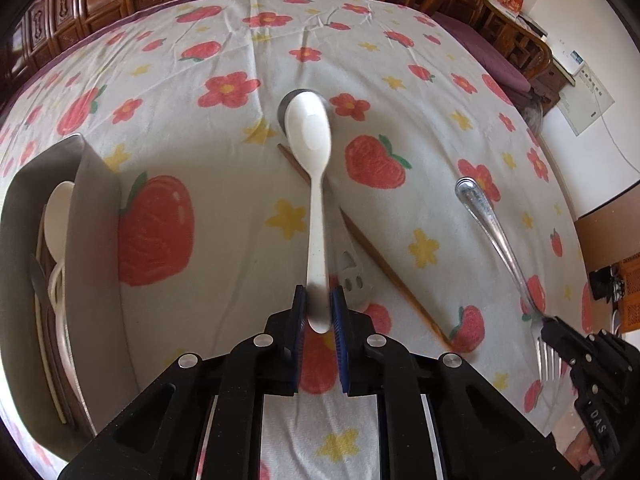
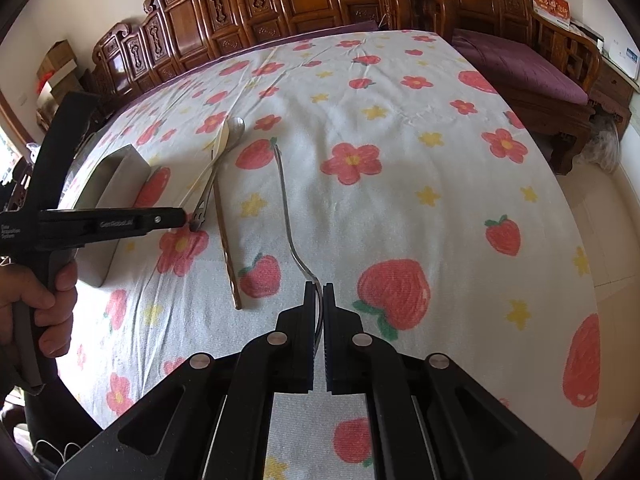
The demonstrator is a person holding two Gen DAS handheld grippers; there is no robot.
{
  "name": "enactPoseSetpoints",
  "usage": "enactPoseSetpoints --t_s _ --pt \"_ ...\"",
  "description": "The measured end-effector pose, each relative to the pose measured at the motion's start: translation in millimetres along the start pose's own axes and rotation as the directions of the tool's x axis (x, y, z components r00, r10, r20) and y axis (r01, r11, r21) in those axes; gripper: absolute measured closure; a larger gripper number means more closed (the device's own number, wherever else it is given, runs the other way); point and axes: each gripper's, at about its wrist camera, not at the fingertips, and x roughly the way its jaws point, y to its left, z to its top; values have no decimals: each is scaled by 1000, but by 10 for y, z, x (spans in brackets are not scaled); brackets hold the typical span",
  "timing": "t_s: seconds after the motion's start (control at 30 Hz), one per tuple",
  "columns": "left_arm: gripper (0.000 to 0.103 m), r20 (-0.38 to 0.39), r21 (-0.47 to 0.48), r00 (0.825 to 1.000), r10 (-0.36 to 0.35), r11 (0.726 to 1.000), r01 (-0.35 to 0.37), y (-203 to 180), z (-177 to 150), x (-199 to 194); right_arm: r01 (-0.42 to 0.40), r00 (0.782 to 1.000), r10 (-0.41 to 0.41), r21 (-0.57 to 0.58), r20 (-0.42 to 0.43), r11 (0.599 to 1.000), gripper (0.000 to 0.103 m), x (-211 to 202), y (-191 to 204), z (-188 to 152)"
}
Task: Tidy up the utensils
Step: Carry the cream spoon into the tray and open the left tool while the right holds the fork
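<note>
My left gripper [image 1: 319, 300] is shut on the handle end of a white spoon [image 1: 314, 160], held above the cloth with its bowl pointing away. My right gripper [image 2: 319, 288] is shut on the neck of a metal fork [image 2: 285, 200], its handle pointing away; the fork also shows in the left wrist view [image 1: 492, 232]. A metal spoon [image 2: 218, 168] and a brown chopstick [image 2: 226, 240] lie on the cloth under the white spoon. A grey utensil tray [image 1: 92, 208] at the left holds a white spoon [image 1: 58, 216] and other utensils.
The table is covered by a white cloth [image 2: 400, 208] with strawberries and flowers. Carved wooden chairs [image 2: 280, 4] stand along the far edge, and a purple-cushioned bench [image 2: 520, 68] stands at the right. The tray also shows in the right wrist view [image 2: 116, 184].
</note>
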Motion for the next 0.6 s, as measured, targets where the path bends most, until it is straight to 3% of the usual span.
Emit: enactPoseSetpoints --t_s 0.6 --pt "92 108 108 987 115 986 -127 126 -294 -511 -5 1000 5 -29 -3 1000 99 -3 95 -29"
